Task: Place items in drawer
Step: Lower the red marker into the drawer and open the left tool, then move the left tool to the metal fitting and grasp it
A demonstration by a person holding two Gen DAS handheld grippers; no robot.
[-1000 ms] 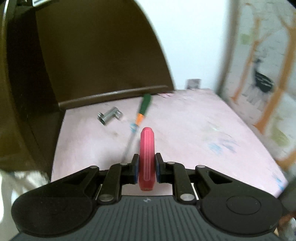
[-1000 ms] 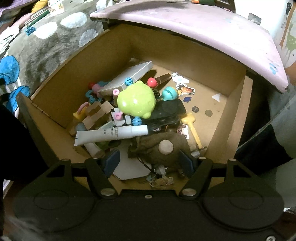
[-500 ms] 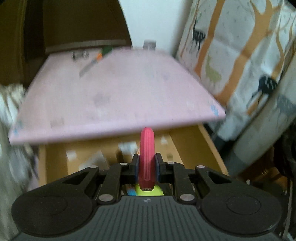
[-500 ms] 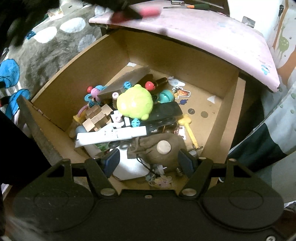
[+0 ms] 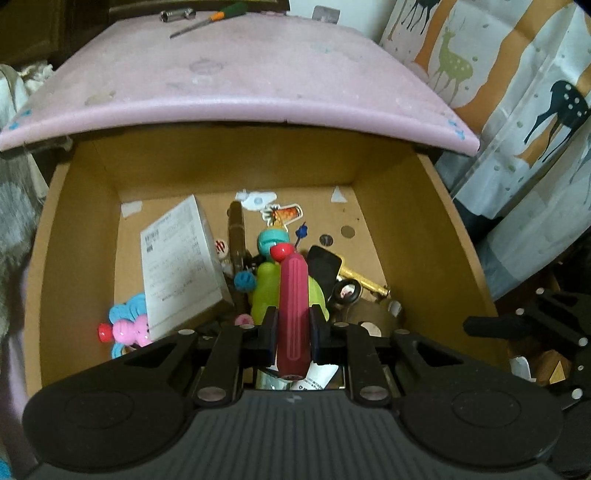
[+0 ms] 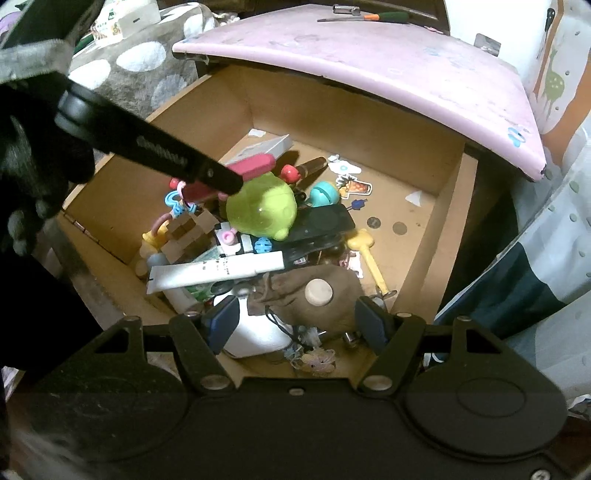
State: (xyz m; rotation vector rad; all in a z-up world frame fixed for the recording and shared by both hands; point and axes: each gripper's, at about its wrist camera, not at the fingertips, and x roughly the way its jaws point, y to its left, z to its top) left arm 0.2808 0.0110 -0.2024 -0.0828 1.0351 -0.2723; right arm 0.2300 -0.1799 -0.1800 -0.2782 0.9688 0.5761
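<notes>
Moved off the pink top [image 5: 236,85] — left claw [image 5: 291,332] over cluttered drawer [image 5: 417,206].

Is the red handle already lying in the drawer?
Not yet: the red handle sits clamped in the left hand-held gripper, above the drawer's clutter.

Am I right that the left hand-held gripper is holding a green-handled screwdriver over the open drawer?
Not quite: the left hand-held gripper holds a red ribbed handle over the open drawer. The left wrist view shows the green-handled screwdriver lying on the pink top.
</notes>
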